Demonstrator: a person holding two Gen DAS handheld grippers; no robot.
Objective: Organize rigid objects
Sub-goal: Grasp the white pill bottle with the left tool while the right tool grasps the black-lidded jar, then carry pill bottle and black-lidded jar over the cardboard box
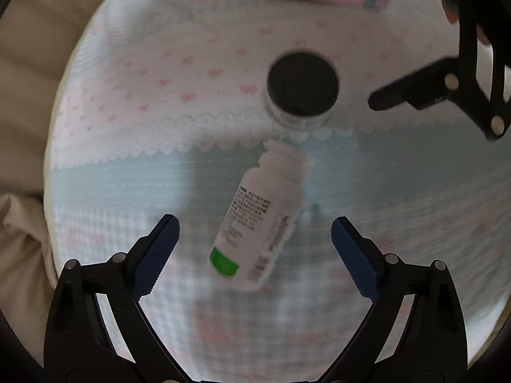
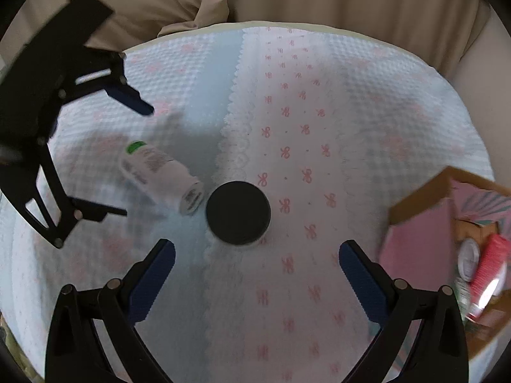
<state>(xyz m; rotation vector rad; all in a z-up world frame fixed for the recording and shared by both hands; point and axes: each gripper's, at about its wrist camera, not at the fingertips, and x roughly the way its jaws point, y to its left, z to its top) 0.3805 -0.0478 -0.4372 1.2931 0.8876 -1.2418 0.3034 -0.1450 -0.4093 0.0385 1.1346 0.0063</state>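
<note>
White plastic bottle [image 1: 258, 220] with a green patch on its label lies on its side on the round quilted cloth-covered table [image 2: 367, 102], its cap end just beside the black-lidded upright jar [image 2: 238, 212]. Left gripper [image 1: 255, 252] hangs above it, jaws wide apart on either side, not touching. Right gripper [image 2: 257, 274] is open and empty near the jar. The pickup step seems in hand; next, closing squarely across the bottle's body, then carrying it to the pink cardboard box [image 2: 415, 242] beyond the jar.
</note>
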